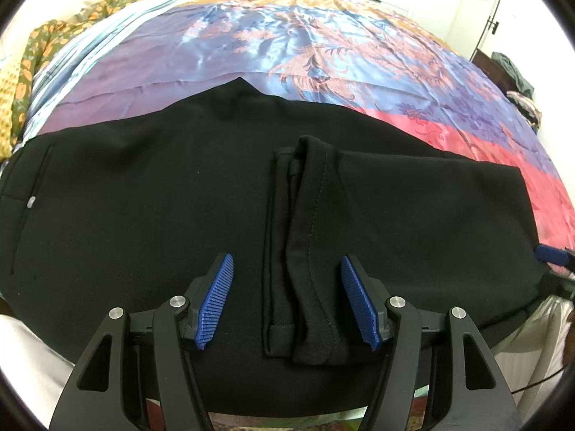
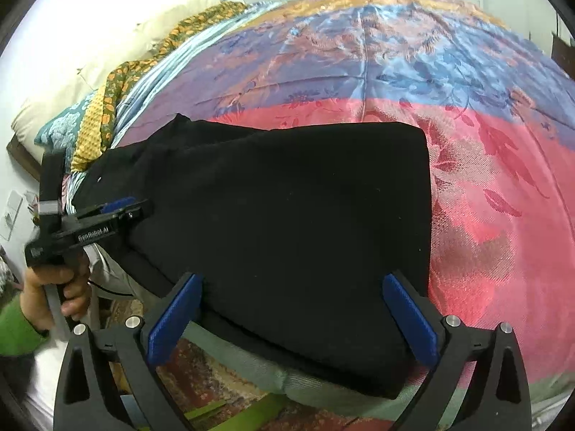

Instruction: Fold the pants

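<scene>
Left wrist view: black pants, laid flat along the near edge of the bed, over a patterned satin bedspread in blue, purple and pink. The long axis runs left to right across the view; the waist end with a pocket slit and a small pale button lies at the left, and the leg hems lie folded back over the middle of the garment, stitched edges pointing toward the camera. The right-hand end is a rounded fold, so the pants appear already halved lengthwise. Left gripper: fingers apart, straddling the hem strip without clamping it, judged to be placed there to pinch the hems for a further fold. Right wrist view: right gripper, fingers wide apart, holding nothing, poised at the bed edge over the folded end of the pants, probably ready to steady or lift that end. The left gripper shows at the left of this view, held in a hand with a green sleeve. Pillows lie at the head of the bed.
</scene>
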`<state>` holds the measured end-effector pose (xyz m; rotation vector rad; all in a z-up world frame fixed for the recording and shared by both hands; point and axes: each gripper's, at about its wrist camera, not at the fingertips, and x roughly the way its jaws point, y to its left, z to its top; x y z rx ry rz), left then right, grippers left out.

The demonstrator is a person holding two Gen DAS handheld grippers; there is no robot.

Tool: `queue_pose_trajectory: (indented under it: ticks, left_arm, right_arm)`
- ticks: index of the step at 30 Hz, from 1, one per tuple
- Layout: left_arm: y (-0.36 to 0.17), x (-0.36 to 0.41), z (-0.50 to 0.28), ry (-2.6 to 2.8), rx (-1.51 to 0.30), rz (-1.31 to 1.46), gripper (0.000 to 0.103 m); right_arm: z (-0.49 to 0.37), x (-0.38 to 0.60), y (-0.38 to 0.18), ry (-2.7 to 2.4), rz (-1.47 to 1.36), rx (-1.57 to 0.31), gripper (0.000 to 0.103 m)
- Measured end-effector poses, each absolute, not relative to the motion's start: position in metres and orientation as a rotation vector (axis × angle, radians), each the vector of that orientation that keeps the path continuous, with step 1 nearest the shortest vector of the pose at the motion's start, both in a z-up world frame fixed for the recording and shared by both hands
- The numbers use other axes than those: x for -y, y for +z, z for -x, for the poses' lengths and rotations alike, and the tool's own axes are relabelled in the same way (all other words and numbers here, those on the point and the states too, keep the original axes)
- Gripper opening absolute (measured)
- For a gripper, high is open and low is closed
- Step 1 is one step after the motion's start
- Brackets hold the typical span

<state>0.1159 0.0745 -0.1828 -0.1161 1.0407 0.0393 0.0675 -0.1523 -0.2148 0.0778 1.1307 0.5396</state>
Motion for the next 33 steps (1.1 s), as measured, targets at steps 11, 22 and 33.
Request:
queue_pose_trajectory:
  ticks: [11,22,33]
  left_arm:
    - [-0.183,-0.074,-0.116,0.038,-1.041,0.114,0.065]
    - [-0.184,-0.074,-0.116,0.034,-1.044,0.111,0.066]
    - [-0.185,-0.075,-0.116,0.025,-1.047,0.109,0.067]
  right_arm:
    - [-0.117,0.161,-0.185,0.506,-0.156,-1.089,0.100]
    - [-0.116,0.174,-0.198,0.417,-0.144,-1.111,0.101]
    - [-0.060,0.134,-0.233,0.557,0.014,-1.165,0.101]
